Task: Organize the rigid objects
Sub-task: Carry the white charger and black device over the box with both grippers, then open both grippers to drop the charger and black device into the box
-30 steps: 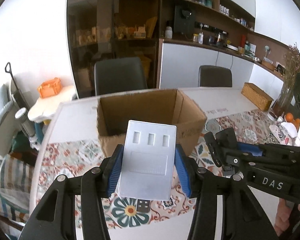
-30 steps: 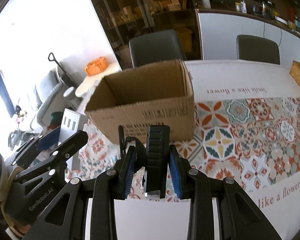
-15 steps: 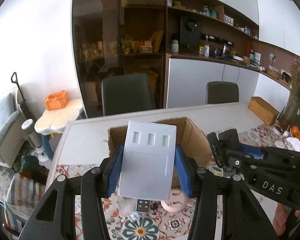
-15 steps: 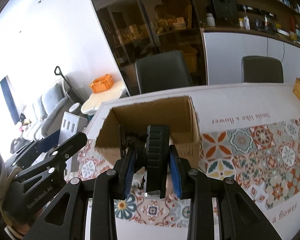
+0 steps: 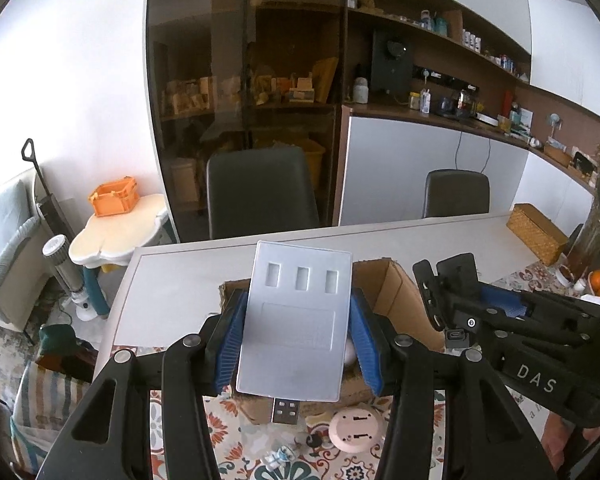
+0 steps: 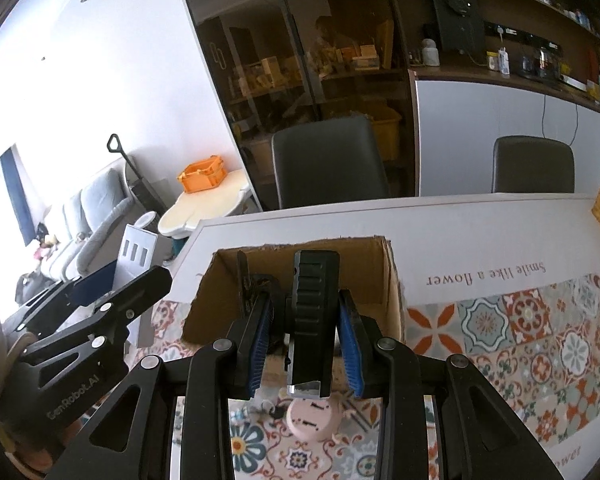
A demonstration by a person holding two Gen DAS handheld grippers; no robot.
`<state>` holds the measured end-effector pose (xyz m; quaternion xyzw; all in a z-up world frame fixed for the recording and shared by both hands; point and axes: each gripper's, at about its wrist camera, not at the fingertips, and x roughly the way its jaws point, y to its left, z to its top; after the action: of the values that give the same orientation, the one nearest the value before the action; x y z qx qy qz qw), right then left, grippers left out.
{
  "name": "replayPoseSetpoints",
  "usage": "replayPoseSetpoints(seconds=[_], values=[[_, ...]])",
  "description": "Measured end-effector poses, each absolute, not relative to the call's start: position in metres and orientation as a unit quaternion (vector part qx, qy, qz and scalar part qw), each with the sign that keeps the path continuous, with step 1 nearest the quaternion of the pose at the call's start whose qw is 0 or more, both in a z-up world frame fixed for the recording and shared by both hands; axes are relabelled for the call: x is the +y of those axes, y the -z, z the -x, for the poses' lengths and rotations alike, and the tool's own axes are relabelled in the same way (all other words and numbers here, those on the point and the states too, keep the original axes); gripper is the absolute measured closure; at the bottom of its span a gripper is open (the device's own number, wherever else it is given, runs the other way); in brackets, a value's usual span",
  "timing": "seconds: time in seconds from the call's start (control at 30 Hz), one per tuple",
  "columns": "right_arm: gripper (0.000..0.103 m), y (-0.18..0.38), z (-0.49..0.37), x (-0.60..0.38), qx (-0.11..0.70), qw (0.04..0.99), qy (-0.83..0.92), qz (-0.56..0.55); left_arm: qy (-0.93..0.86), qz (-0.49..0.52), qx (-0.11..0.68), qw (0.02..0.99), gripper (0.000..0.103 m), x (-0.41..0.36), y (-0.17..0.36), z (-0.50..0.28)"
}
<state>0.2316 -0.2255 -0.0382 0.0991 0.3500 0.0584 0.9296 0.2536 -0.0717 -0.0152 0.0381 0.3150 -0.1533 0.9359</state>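
Note:
My left gripper [image 5: 298, 336] is shut on a flat silver-grey card reader [image 5: 298, 320] with three slots and a USB plug at its near end. It is held above the near side of the open cardboard box [image 5: 395, 300]. My right gripper [image 6: 305, 330] is shut on a black ribbed device [image 6: 313, 312], held over the same box [image 6: 379, 276]. A pink round object [image 5: 353, 428] lies on the patterned tablecloth in front of the box; it also shows in the right wrist view [image 6: 313, 418].
Small items [image 5: 280, 454] lie on the tablecloth near the pink object. A wicker box [image 5: 535, 232] stands at the table's right. Two dark chairs [image 5: 260, 192] stand behind the table. A side table with an orange crate [image 5: 114, 200] is at the left.
Both grippers have risen and tilted up with their objects still held. The box now sits lower in both views and the pink round object has come into sight.

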Motion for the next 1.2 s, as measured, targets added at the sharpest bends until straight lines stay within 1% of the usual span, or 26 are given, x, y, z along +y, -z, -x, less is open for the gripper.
replayPoseSetpoints(seconds=[0.2,0.53,0.83,0.9,0.93,1.03,1.07,1.17,1.2], values=[[0.070,0.043,-0.252,-0.225,0.359,0.927,-0.060,-0.094,0.146,-0.032,0.344,0.927,0.053,-0.076,0.026,-0.279],[0.070,0.075,-0.301,-0.232,0.418,0.899,-0.068,-0.115,0.138,-0.014,0.425,0.895,0.053,-0.078,0.064,-0.326],[0.070,0.094,-0.320,-0.228,0.447,0.886,-0.062,-0.104,0.125,-0.029,0.452,0.883,0.052,-0.083,0.083,-0.336],[0.070,0.097,-0.322,-0.229,0.453,0.883,-0.061,-0.104,0.123,-0.031,0.455,0.881,0.046,-0.081,0.084,-0.337],[0.070,0.098,-0.322,-0.229,0.454,0.883,-0.061,-0.104,0.117,-0.033,0.458,0.881,0.040,-0.081,0.085,-0.337],[0.070,0.099,-0.324,-0.227,0.459,0.881,-0.060,-0.101,0.094,-0.030,0.454,0.885,0.037,-0.073,0.083,-0.333],[0.070,0.099,-0.324,-0.227,0.460,0.880,-0.060,-0.101,0.085,-0.029,0.452,0.887,0.034,-0.070,0.083,-0.331],[0.068,0.099,-0.327,-0.225,0.461,0.880,-0.060,-0.099,0.061,-0.025,0.447,0.892,0.028,-0.059,0.080,-0.326],[0.061,0.097,-0.327,-0.222,0.460,0.881,-0.062,-0.097,0.057,-0.022,0.446,0.893,0.026,-0.056,0.080,-0.324]])
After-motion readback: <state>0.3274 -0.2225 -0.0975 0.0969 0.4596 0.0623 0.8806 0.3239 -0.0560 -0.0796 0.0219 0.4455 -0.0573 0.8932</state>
